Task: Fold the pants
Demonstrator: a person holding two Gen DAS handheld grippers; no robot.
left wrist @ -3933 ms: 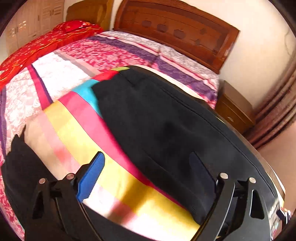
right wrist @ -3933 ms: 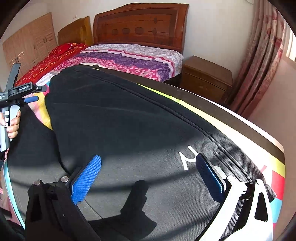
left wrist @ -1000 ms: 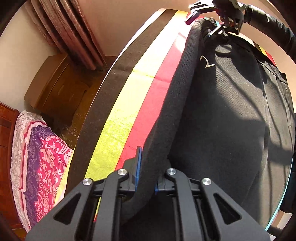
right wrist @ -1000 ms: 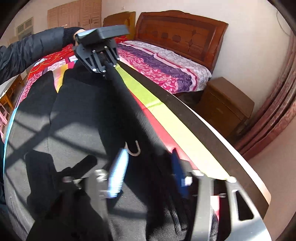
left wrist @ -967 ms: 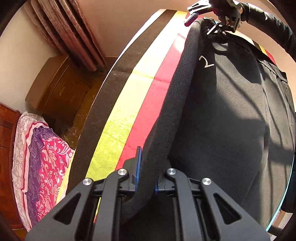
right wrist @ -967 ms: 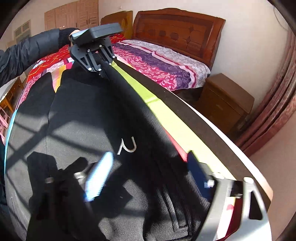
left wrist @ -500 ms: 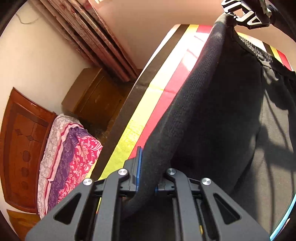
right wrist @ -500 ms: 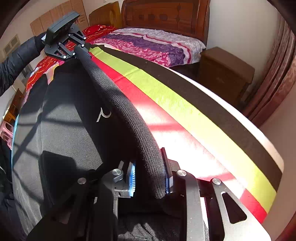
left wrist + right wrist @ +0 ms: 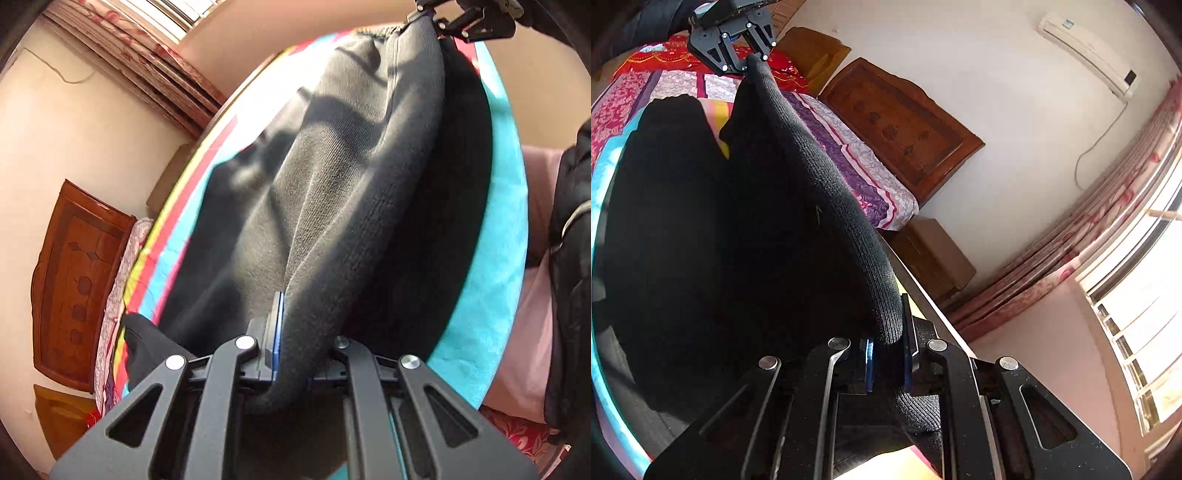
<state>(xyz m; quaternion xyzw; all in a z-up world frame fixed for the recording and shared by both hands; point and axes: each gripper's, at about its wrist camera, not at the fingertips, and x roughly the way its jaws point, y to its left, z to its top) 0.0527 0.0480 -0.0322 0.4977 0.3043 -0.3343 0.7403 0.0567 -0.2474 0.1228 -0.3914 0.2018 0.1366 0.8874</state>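
- A work surface covered with a striped cloth in turquoise, red, yellow, white and black bands carries everything; its dark outer band shows at the edge in the right wrist view.
- A pair of black knit pants lies on the cloth, one edge lifted clear of it, the rest spread flat.
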